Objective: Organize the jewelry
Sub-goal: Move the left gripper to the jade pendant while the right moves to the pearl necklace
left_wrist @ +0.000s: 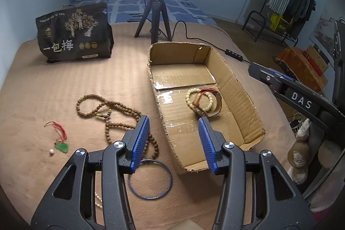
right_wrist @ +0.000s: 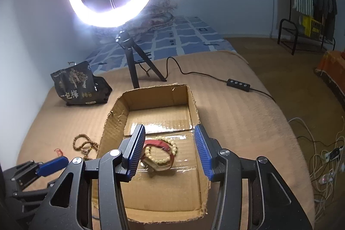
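An open cardboard box (left_wrist: 241, 87) (right_wrist: 194, 105) lies on the tan blanket. Inside it lie a pale bead bracelet (left_wrist: 200, 100) (right_wrist: 160, 151) and a red-strapped watch (left_wrist: 210, 91) (right_wrist: 170, 151). Left of the box lie a long brown bead necklace (left_wrist: 112, 109) (right_wrist: 83, 143), a blue bangle (left_wrist: 151, 179), a green pendant on a red cord (left_wrist: 62, 147) and a small pearl (left_wrist: 51, 152). My left gripper (left_wrist: 173, 124) is open and empty, above the box's near left wall and the necklace. My right gripper (right_wrist: 169, 132) is open and empty, above the box over the bracelet.
A dark snack bag (left_wrist: 73, 33) (right_wrist: 79, 83) stands at the back left. A ring light on a black tripod (left_wrist: 154, 14) (right_wrist: 133, 57) stands behind the box, its cable and switch (right_wrist: 238, 82) running right. Cables lie on the floor (right_wrist: 323, 154) at right.
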The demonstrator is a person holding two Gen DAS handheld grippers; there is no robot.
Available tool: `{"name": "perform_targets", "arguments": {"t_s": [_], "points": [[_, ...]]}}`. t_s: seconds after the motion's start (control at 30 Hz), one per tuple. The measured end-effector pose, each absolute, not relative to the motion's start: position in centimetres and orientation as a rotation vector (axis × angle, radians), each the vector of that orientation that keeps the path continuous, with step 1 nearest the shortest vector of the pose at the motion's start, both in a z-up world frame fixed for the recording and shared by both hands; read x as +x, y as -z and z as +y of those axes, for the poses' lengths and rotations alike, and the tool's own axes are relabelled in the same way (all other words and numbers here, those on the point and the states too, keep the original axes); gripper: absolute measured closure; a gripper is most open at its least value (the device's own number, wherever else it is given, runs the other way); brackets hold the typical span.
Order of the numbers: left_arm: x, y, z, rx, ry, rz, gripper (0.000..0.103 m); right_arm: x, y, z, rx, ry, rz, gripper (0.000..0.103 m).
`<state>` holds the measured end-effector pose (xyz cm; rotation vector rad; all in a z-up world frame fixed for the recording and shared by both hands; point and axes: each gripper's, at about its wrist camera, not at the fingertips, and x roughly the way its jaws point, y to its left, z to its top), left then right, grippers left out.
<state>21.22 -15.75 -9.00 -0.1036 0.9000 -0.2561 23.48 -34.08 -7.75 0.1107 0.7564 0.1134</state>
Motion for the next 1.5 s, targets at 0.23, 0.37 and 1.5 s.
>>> {"name": "perform_targets", "arguments": {"t_s": [0.23,0.37,1.5], "points": [[20.0,7.9,-14.2,-0.078,0.226,0.864,0.055,22.0,6.4,-33.6,0.091,-0.109,0.732,0.057],[19.3,7.6,-12.8,-0.062,0.231,0.841,0.047,21.2,6.0,-32.9,0.07,-0.121,0.725,0.055],[20.7,10.9,4.8,-0.186,0.089,0.911,0.04,14.7,13.1,-14.3,-0.184,-0.602,0.92,0.031]]}}
